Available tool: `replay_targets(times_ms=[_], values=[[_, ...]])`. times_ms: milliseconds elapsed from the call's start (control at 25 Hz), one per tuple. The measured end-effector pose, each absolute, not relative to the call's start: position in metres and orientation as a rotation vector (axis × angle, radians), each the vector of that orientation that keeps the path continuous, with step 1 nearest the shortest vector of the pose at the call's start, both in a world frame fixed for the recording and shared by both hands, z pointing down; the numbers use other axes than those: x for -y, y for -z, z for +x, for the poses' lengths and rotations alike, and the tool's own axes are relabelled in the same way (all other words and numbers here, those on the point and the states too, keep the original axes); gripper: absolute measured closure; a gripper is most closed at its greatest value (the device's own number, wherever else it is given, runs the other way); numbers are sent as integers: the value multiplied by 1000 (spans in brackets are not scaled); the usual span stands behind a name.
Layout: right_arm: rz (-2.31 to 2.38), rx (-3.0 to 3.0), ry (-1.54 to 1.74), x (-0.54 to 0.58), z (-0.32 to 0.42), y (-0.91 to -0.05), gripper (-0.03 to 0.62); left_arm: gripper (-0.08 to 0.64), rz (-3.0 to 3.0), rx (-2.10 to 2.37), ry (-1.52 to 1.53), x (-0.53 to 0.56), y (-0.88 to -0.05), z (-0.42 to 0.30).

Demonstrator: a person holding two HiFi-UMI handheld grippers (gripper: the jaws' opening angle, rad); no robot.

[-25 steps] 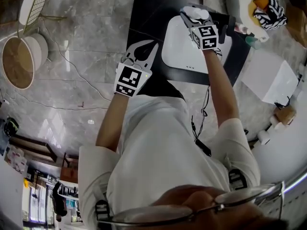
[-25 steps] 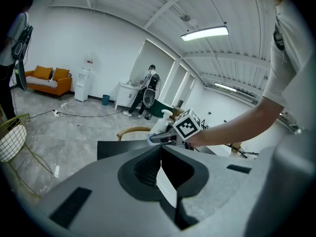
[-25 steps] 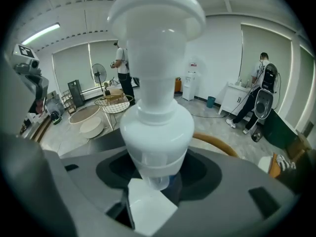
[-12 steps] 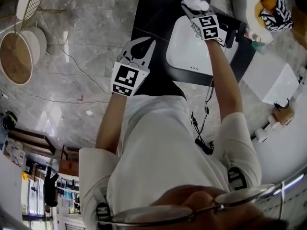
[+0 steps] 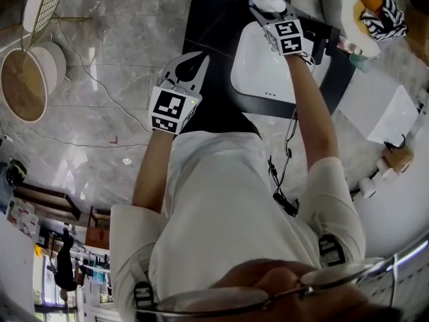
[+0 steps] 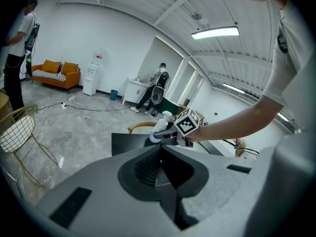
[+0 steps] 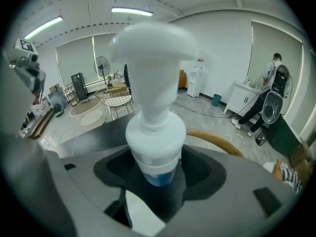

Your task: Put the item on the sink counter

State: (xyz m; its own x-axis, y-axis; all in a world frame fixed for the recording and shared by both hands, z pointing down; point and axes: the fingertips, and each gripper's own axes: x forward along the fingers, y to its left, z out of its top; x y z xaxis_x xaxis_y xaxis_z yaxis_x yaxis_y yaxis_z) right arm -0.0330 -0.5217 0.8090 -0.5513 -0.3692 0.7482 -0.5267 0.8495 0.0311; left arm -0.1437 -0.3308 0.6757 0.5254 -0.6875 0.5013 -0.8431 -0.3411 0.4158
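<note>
At the far edge of the black sink counter [image 5: 208, 19], just beyond the white rectangular basin [image 5: 265, 72], the white pump-top plastic bottle with blue liquid [image 7: 154, 132] stands upright between the fingers of my right gripper [image 5: 268, 13]. Those fingers are spreading now, and in the right gripper view I see dark gaps on both sides of the bottle's shoulder, so I judge that I no longer pinch it. Whether its base sits fully on the counter no view shows, though the placing looks all but done. This is the letting-go step. Next I should draw the right gripper straight back without brushing the pump head, since the bottle is tall and close to the edge and could tip. My left gripper [image 6: 159, 152] hangs over the counter's near left part, its fingers pressed together on nothing. Around the counter lies a grey marbled floor [image 5: 114, 66] with a round wooden table [image 5: 23, 86]. Further off, an orange sofa [image 6: 52, 70] stands against a white wall.
</note>
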Motion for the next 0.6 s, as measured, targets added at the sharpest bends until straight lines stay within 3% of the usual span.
replay_targets(times_ms=[600], values=[[807,2281,-406,474,-1,-719,279,555,2263,1166,-284,319,-627,-106]])
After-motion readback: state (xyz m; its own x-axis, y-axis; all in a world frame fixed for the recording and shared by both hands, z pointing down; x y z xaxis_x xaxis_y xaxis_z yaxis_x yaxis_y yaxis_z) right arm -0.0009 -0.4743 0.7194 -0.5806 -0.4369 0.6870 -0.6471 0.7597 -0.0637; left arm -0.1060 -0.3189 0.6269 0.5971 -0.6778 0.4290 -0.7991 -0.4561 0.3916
